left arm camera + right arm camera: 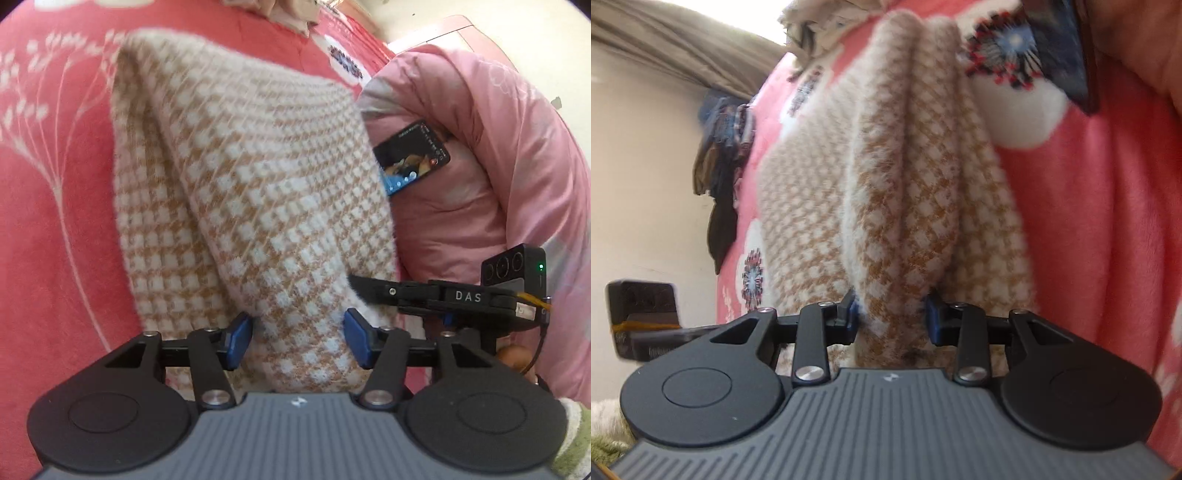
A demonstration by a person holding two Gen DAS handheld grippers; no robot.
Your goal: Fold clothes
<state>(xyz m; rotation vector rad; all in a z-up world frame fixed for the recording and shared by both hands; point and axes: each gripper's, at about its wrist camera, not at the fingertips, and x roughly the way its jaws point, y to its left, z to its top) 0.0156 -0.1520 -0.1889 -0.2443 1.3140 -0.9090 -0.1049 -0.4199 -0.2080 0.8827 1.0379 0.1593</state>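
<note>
A fluffy tan-and-white checked knit sweater (240, 177) lies bunched in long folds on the pink bed cover. My left gripper (299, 338) holds its near end, with the blue pads (240, 338) pressed against a thick roll of the knit. My right gripper (892, 317) pinches a raised fold of the same sweater (894, 206) between its blue pads. In the left wrist view the right gripper (369, 290) comes in from the right, its tip at the sweater's edge.
The coral bed cover (55, 203) has white plant prints and flower motifs (1008, 55). A bulky pink quilt (509, 166) sits on the right with a lit phone (412, 157) on it. Dark clothes (720, 166) hang off the bed's edge by a pale wall.
</note>
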